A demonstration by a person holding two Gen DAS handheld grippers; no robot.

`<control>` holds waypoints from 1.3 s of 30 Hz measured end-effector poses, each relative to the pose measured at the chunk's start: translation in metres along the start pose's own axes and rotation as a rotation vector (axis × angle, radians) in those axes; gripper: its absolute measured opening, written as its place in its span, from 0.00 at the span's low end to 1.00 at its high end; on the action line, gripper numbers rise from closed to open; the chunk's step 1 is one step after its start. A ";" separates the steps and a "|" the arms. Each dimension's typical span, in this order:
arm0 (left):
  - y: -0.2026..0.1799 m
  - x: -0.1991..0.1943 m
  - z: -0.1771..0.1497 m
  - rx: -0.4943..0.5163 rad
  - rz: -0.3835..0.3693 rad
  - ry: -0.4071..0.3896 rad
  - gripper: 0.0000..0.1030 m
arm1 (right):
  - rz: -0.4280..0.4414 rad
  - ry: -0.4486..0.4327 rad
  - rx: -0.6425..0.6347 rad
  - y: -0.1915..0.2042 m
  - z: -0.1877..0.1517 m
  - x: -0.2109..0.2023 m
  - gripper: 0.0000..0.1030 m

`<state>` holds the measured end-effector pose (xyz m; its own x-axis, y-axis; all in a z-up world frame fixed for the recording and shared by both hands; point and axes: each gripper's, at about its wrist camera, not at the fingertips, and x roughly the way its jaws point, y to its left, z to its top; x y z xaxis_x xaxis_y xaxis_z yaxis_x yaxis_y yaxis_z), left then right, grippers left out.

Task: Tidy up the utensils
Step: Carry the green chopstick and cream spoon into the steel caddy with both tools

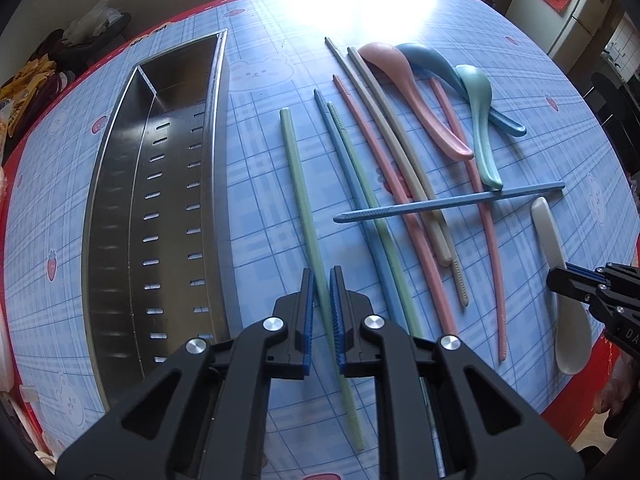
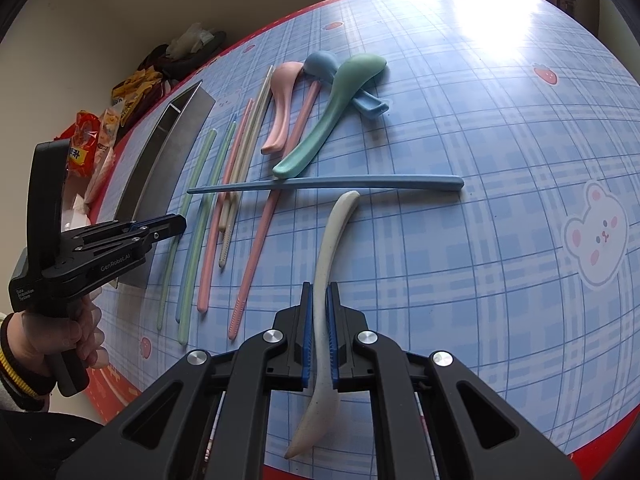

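Observation:
Several coloured chopsticks and spoons lie on the blue checked table (image 1: 260, 160). My left gripper (image 1: 321, 276) straddles a green chopstick (image 1: 298, 176); a small gap shows on each side of it, so the jaws are not closed on it. My right gripper (image 2: 319, 292) is shut on the handle of a white spoon (image 2: 334, 232), which also shows in the left wrist view (image 1: 548, 228). A steel utensil tray (image 1: 132, 216) with slotted floor and a divider lies left of the chopsticks. Pink (image 1: 404, 80), blue (image 1: 432, 60) and teal (image 1: 478, 96) spoons lie at the far side.
A blue chopstick (image 1: 452, 202) lies crosswise over the others. The table has a red edge (image 1: 580, 396). Snack packets (image 2: 86, 140) and clutter sit beyond the table's left edge. The left gripper shows in the right wrist view (image 2: 176, 224).

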<state>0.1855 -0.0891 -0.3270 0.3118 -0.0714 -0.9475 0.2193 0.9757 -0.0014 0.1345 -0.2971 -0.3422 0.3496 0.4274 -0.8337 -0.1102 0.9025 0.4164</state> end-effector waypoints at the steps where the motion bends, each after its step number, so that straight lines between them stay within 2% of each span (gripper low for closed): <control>1: 0.003 -0.001 -0.001 -0.020 -0.020 0.004 0.10 | 0.002 0.003 0.000 0.000 0.000 0.000 0.07; 10: 0.015 -0.035 -0.019 -0.069 -0.160 -0.006 0.10 | 0.074 0.000 0.048 0.004 -0.004 -0.012 0.07; 17: 0.047 -0.067 -0.036 -0.199 -0.253 -0.012 0.10 | 0.096 -0.004 0.059 0.012 0.003 -0.017 0.07; 20: 0.062 -0.078 -0.044 -0.250 -0.262 -0.023 0.10 | 0.097 0.000 0.059 0.015 0.005 -0.015 0.07; 25: 0.085 -0.106 -0.052 -0.288 -0.256 -0.094 0.10 | 0.102 0.003 0.042 0.023 0.007 -0.015 0.07; 33: 0.104 -0.123 -0.049 -0.316 -0.277 -0.138 0.10 | 0.099 -0.003 0.016 0.036 0.017 -0.015 0.07; 39: 0.124 -0.140 -0.036 -0.353 -0.281 -0.212 0.10 | 0.099 -0.016 0.007 0.043 0.027 -0.021 0.07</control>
<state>0.1356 0.0494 -0.2056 0.4749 -0.3468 -0.8088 0.0070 0.9205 -0.3907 0.1473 -0.2687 -0.2968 0.3517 0.5137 -0.7826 -0.1386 0.8554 0.4992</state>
